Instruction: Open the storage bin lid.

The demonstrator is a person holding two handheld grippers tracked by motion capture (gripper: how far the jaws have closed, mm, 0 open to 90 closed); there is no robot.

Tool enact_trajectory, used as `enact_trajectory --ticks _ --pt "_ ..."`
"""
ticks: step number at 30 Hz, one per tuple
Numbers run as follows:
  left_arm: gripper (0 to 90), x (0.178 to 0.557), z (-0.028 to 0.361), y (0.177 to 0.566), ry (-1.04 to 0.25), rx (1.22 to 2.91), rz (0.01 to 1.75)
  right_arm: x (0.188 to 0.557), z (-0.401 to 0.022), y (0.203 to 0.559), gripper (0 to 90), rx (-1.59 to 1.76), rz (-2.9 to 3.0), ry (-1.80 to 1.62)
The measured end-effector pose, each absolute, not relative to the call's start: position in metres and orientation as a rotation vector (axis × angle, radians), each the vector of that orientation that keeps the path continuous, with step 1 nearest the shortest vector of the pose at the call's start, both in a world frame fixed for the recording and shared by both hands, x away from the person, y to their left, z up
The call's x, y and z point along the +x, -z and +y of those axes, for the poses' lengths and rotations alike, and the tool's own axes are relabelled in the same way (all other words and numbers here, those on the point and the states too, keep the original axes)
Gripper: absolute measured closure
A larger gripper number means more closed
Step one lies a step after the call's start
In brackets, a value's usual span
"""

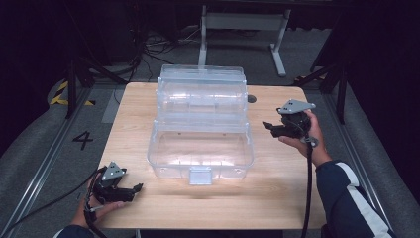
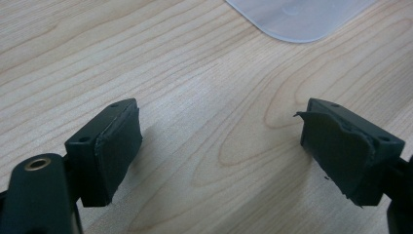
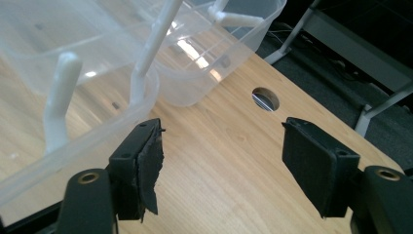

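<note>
A large clear plastic storage box (image 1: 200,148), with stepped tiers opened out behind its front tray, stands in the middle of the pale wooden tabletop (image 1: 277,193), its small front latch facing the person's side. The upper tiers rise toward the far edge, carried on slim white plastic arms (image 3: 157,34) that show up close in the right gripper view, and every tray I can see through looks bare. The left claw (image 1: 137,188) rests low near the front left corner of the tabletop, held in a hand there and pointing toward the box's front corner but well short of it; its black jaws stand wide apart with only bare wood grain between the worn pads (image 2: 117,146), and a rounded corner of the box (image 2: 302,17) shows at the top of the left gripper view. The right claw (image 1: 269,127) hangs in the person's right hand (image 1: 304,134) just off the right-hand wall of the box, at about the level of the middle tier, pointing in at it. Its jaws are also parted, nothing gripped between them, with one pad (image 3: 148,165) lying just beside the rim of the near tray, though I cannot tell if it touches. Beyond that claw a round cable hole (image 3: 266,99) sits in the tabletop, near the far right of the box. A dark sleeve with white stripes (image 1: 346,193) covers the right forearm.
</note>
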State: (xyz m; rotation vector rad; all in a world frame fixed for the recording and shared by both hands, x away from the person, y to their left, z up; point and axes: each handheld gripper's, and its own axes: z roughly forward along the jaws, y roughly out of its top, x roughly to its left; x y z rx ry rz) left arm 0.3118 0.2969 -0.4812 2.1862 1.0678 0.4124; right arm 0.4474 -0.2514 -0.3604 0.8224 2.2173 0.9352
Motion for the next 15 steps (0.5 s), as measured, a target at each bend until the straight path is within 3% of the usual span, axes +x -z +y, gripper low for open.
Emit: enact_trajectory --ticks 15 --pt "15.4 0.312 0.297 0.481 -0.413 2.185 1.068 0.418 -0.278 0.384 28.8 0.858 2.243 -0.907"
